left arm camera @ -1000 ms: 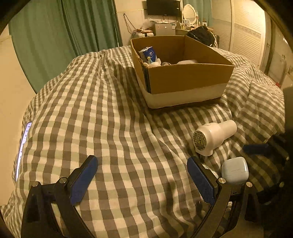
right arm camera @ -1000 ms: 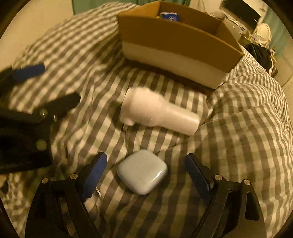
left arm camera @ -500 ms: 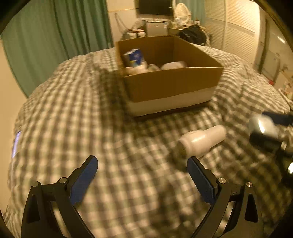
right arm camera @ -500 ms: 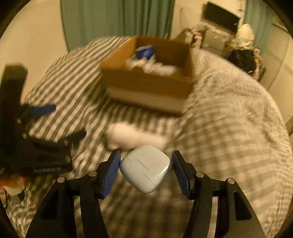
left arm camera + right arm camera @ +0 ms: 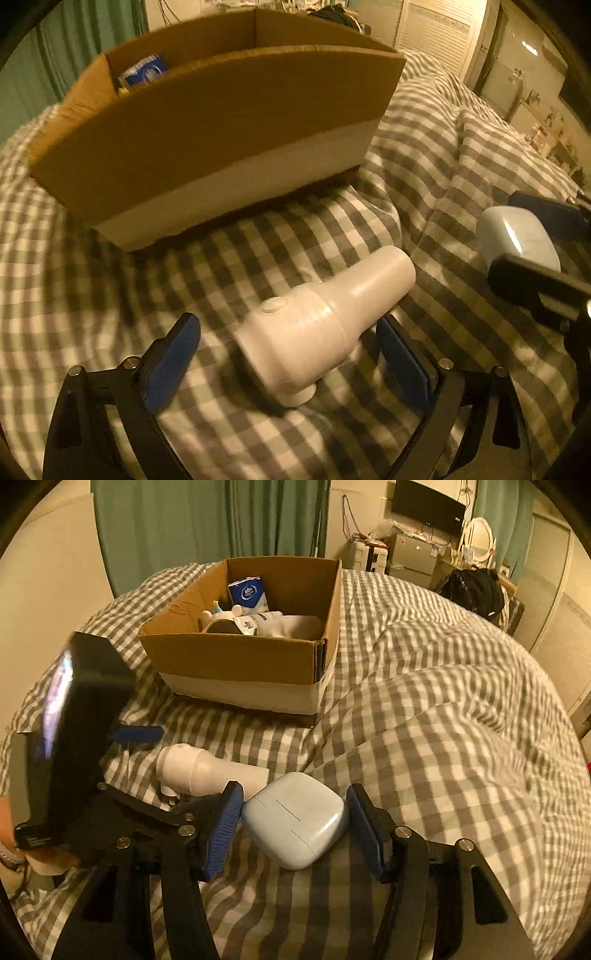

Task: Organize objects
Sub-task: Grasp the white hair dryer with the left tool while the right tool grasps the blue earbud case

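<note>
right gripper (image 5: 293,821) has lifted the pale blue earbud case (image 5: 295,819) off the checked duvet (image 5: 443,738) since a second ago and now holds it in the air, pads closed on both sides. left gripper (image 5: 288,363) has moved in from bare duvet to straddle the white plastic bottle-shaped thing (image 5: 325,325); jaws wide, pads either side of its fat end, not clamped, and it still lies on the duvet just in front of the cardboard box (image 5: 243,657). my read: case is next into the box, white piece follows once the left closes. box already holds a blue-and-white carton (image 5: 247,594) with a round logo i can't read, plus a white bottle with print too small to make out. no legible writing on the case or on the white piece.
</note>
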A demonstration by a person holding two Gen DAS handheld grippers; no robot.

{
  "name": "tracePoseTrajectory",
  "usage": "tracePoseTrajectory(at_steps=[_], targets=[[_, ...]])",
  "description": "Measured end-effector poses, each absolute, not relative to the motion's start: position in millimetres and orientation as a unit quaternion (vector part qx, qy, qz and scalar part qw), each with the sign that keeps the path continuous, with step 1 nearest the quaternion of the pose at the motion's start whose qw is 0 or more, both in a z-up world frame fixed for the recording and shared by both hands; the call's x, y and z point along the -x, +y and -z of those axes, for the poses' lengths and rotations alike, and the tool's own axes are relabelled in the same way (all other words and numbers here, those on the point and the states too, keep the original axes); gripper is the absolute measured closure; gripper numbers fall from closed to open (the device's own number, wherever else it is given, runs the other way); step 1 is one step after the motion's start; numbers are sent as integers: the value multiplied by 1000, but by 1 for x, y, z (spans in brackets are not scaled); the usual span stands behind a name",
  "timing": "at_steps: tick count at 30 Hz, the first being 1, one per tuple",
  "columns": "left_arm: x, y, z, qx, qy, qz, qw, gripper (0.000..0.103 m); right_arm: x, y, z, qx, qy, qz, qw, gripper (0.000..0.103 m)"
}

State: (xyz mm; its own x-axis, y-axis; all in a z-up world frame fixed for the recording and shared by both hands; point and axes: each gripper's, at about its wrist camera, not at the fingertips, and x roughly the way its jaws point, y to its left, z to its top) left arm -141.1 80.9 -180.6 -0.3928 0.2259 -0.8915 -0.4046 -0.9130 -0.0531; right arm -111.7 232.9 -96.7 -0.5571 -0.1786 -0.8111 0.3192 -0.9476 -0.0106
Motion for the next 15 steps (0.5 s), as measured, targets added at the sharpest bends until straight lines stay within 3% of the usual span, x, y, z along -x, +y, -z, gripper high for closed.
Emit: tracePoseTrajectory(at_steps=[4, 15], targets=[[137, 87, 184, 518, 94, -825, 203, 45, 113, 232, 104, -454, 72, 876, 148, 45], [102, 59, 146, 490, 81, -857, 137, 46, 104, 229, 98, -440, 83, 884, 132, 45]])
